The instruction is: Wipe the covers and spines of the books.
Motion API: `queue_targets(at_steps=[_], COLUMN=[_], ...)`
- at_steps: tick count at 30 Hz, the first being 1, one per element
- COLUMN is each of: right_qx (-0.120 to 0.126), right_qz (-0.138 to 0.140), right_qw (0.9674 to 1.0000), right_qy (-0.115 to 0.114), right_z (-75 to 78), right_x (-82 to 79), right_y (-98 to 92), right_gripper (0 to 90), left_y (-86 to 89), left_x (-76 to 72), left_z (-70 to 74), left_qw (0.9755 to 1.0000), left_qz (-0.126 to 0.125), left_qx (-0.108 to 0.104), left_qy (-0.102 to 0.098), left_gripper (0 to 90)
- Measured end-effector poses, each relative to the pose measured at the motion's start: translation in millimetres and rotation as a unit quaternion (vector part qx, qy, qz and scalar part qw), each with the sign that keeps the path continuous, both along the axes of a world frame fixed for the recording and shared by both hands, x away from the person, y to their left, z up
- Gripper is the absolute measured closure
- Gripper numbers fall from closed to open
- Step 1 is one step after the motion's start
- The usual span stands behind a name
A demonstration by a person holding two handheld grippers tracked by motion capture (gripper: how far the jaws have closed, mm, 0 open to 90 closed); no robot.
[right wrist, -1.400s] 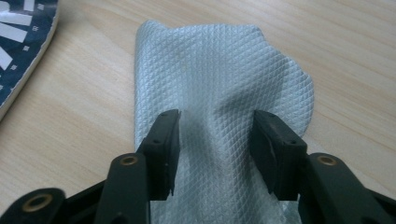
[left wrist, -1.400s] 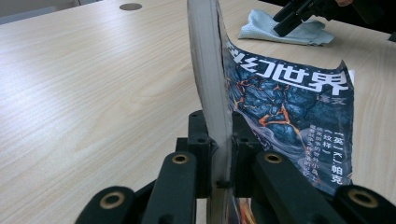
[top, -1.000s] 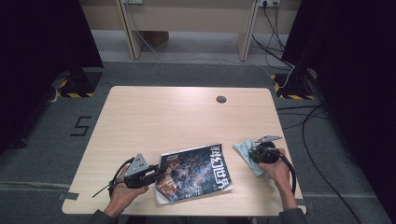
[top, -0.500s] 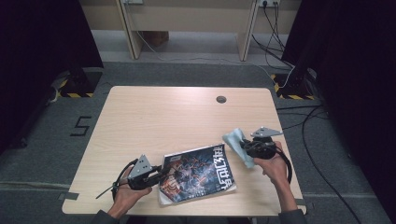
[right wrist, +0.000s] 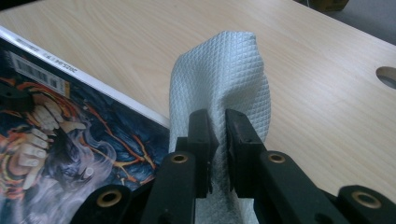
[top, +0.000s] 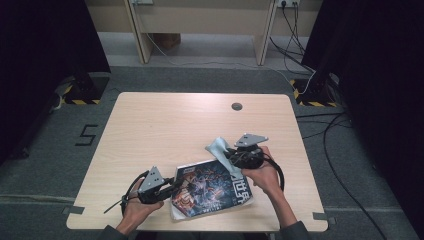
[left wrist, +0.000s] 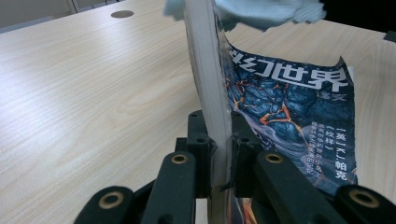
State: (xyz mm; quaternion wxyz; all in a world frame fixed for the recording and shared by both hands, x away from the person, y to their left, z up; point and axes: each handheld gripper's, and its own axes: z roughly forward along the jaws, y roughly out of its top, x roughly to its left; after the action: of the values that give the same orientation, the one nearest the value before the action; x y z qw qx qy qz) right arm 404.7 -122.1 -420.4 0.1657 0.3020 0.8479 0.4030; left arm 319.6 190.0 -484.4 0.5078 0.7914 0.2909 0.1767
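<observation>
A magazine (top: 212, 187) with a dark blue illustrated cover lies near the front edge of the wooden table (top: 170, 125). My left gripper (top: 172, 187) is shut on the magazine's left edge; in the left gripper view the black jaws clamp the stack of pages (left wrist: 219, 140), cover (left wrist: 299, 116) to the right. My right gripper (top: 231, 156) is shut on a pale blue waffle-textured cloth (top: 218, 148), held just above the magazine's far right corner. In the right gripper view the cloth (right wrist: 224, 79) stands up between the jaws, the magazine (right wrist: 60, 126) below left.
A round cable hole (top: 237, 106) sits at the table's far right. Beyond the table stand a desk's legs (top: 140, 35), cables (top: 300, 30) and yellow-black floor markings (top: 75, 100). Dark curtains flank both sides.
My right gripper has carried the cloth left and up from the table's right side to the magazine's far right corner. The left gripper has stayed in place on the magazine's edge.
</observation>
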Motion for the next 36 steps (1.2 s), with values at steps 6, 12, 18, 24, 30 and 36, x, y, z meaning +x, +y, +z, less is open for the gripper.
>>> queue_targets(at_steps=[6,12,18,24,30,36], right_qx=[-0.022,-0.001,0.024,0.04,0.028,0.019], right_qz=[0.011,0.012,0.03,0.061,0.091,0.067], right_qw=[0.9995,0.999,0.998,0.9963,0.9952,0.9967], right_qy=[0.019,0.044,0.051,0.044,0.021,0.042], right_z=[-12.5,-22.5,-21.1,-12.0,0.5,-8.1], right_x=[6.2,9.4,8.2,-4.1,-19.7,-8.3], right_y=[12.8,13.2,15.7,33.9,55.6,43.2], right_gripper=[81.3,80.2,80.5,80.3,80.2,80.4], left_y=[-1.2,-2.3,-2.9,-3.0,-3.0,-3.0], left_x=[-0.7,-1.1,-1.5,-1.4,-2.0,-1.6], left_z=[0.1,-0.3,0.1,0.0,0.3,0.0], left_qw=[1.0,0.9999,0.9998,0.9998,0.9998,0.9998], left_qz=[-0.002,-0.003,-0.004,-0.002,-0.002,-0.003], left_qx=[0.001,0.007,0.01,0.012,0.013,0.014], left_qy=[-0.005,-0.009,-0.015,-0.014,-0.016,-0.017], left_gripper=[81.6,81.3,81.1,80.9,80.9,80.6])
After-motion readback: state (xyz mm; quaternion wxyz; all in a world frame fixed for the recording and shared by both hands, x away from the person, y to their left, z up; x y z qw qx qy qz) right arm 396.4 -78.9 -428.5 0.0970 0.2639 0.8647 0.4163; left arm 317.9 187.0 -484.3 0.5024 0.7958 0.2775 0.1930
